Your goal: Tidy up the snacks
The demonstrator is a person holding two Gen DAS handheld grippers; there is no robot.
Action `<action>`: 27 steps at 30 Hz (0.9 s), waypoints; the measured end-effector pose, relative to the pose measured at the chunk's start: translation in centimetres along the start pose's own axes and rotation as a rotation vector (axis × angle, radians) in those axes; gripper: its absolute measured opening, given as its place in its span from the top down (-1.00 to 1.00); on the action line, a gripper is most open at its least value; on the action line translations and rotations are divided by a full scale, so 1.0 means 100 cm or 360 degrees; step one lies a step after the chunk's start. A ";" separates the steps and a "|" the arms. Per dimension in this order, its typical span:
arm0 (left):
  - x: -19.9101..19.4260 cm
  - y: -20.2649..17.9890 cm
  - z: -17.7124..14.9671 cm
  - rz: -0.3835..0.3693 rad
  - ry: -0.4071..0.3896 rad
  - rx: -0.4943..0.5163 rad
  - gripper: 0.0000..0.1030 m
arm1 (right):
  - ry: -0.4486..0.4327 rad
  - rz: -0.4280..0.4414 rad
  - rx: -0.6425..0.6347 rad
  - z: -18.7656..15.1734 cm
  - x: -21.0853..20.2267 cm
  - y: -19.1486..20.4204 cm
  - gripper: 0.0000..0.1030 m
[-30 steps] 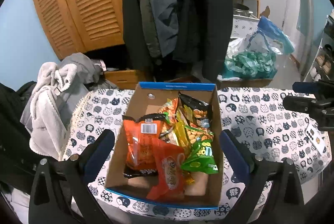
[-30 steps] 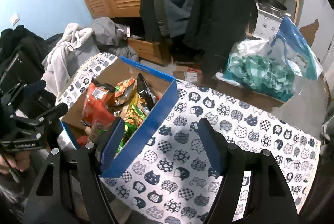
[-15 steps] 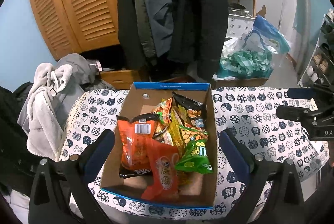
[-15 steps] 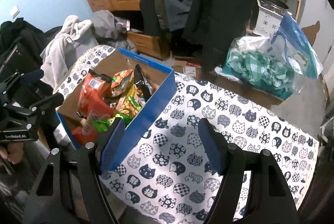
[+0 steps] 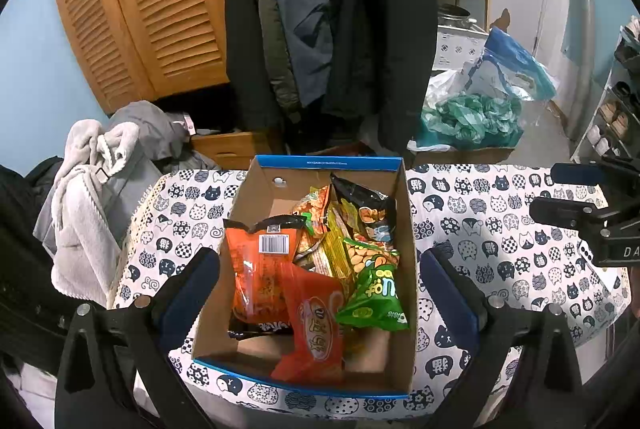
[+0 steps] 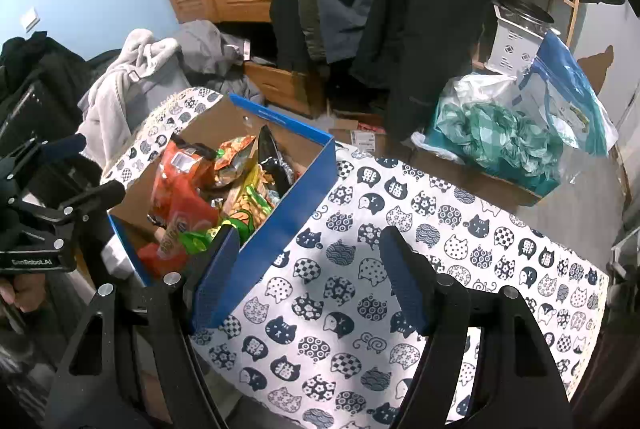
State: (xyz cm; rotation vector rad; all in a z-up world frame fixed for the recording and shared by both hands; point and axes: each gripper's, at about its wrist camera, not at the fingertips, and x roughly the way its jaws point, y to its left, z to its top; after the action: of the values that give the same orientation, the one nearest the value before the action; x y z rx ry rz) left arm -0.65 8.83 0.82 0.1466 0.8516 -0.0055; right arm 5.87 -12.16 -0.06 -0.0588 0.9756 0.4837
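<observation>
The left gripper (image 5: pixel 320 285), fingers spread wide and holding nothing, hovers over the blue-rimmed cardboard box (image 5: pixel 404 229). The right gripper (image 6: pixel 308 269), also agape and empty, hangs just right of the box above the cat-print tablecloth (image 6: pixel 400 269). Inside the box lie orange snack bags (image 5: pixel 264 269), a green bag (image 5: pixel 376 297) and a black bag (image 5: pixel 364 205).

My snacks sit in an open cardboard box (image 5: pixel 406 229) with blue rims at the counter's (image 6: pixel 400 269) left end: two orange bags (image 5: pixel 264 269), a green bag (image 5: pixel 376 297), yellow packets (image 5: pixel 336 249), and a black bag (image 5: pixel 366 205) leaning upright.
</observation>
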 end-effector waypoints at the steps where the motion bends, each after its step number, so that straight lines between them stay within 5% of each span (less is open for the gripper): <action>1: 0.000 0.000 0.000 -0.0002 0.0002 0.0000 -0.97 | 0.0001 -0.0001 -0.0003 0.000 0.000 0.000 -0.40; 27: 0.005 -0.004 -0.002 0.0072 0.0047 0.0069 -0.97 | 0.0016 -0.0013 -0.0029 -0.002 0.004 -0.001 -0.40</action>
State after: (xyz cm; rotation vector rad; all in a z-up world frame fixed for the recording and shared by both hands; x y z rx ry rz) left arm -0.53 8.49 0.30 0.2073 0.8776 0.0205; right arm 5.90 -12.14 -0.47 -0.0819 0.9807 0.4854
